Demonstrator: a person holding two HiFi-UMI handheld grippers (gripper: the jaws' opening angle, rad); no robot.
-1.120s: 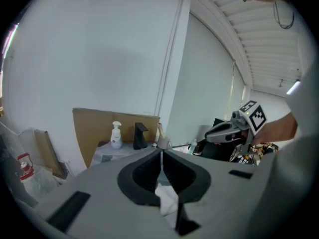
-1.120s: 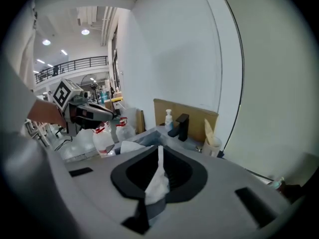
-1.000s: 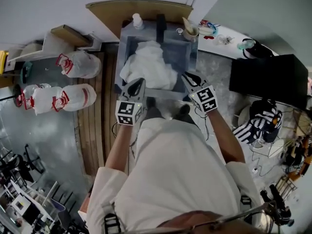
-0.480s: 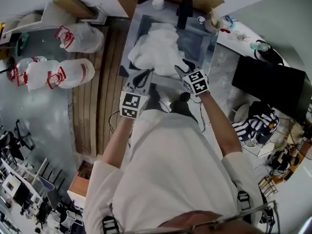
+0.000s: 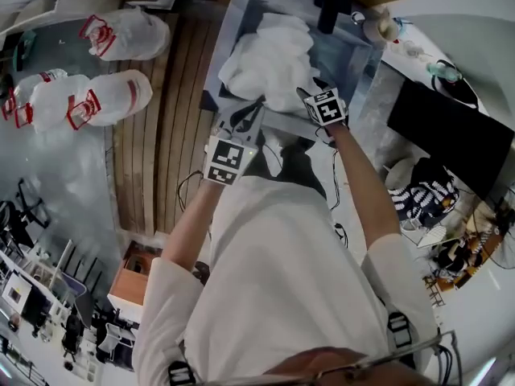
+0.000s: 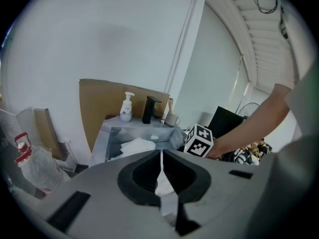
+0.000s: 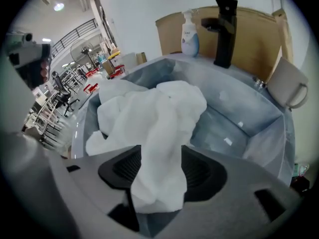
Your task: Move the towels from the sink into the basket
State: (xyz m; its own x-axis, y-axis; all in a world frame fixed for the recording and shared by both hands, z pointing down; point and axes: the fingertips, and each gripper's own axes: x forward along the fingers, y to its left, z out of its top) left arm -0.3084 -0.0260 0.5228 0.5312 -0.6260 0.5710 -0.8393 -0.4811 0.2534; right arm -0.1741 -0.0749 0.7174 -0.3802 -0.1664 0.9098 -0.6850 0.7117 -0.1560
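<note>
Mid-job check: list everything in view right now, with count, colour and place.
towels: one heap, white, in the sink
sink: one, grey, top centre of head view
faucet: one, black, sink's back edge
soap bottle: one, white, left of the faucet
mug: one, beige, right of the faucet
cardboard: one sheet, brown, behind the sink
bags: three, white with red ties, floor left of the sink
monitor: one, black, right of the sink
striped cloth: one, black and white, beside the monitor
left tool: one, grey, shut and empty, at the sink's front rim
right tool: one, grey, jaws just been opening, towel fold between them, over the heap
</note>
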